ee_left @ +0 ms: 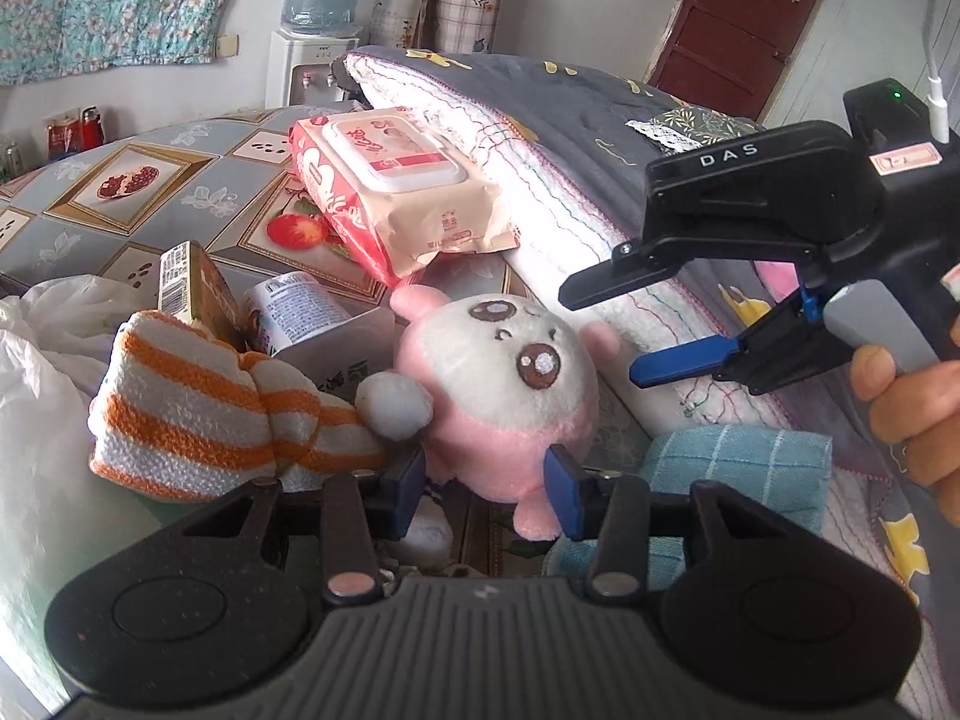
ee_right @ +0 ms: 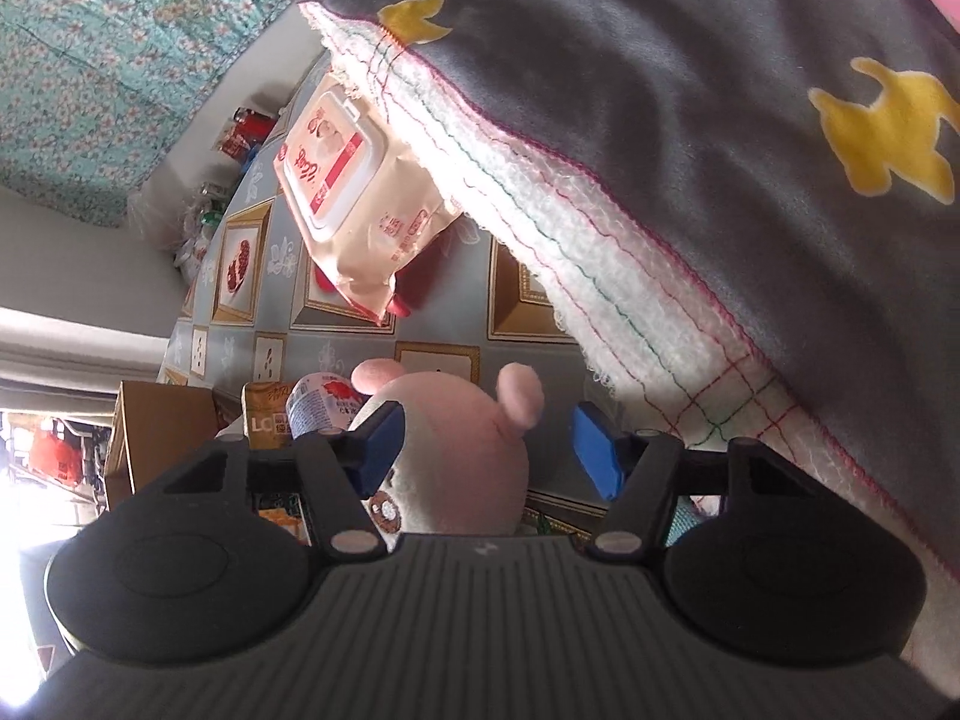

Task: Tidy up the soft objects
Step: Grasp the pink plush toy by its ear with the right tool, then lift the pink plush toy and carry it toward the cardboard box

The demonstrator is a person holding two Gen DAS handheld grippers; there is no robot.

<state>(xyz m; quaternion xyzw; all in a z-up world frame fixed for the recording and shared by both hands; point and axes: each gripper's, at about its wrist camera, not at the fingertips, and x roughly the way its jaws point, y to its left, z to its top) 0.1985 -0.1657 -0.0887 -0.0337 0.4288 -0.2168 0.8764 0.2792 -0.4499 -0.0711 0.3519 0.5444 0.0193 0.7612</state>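
Observation:
A pink and white plush toy (ee_left: 504,378) lies on the patterned table, with an orange-striped knitted cloth (ee_left: 198,414) on its left and a folded blue checked towel (ee_left: 738,480) on its right. My left gripper (ee_left: 489,492) is open, its blue fingers on either side of the plush's lower edge. My right gripper (ee_left: 606,324) is open, turned on its side, and hovers just right of the plush. In the right wrist view the plush (ee_right: 456,444) sits between the open fingers of my right gripper (ee_right: 489,450).
A folded grey quilt with yellow shapes (ee_left: 600,138) lies along the right. A wet wipes pack (ee_left: 390,180) leans on it. A small carton (ee_left: 198,294), a cup (ee_left: 300,306) and a white plastic bag (ee_left: 42,372) crowd the left.

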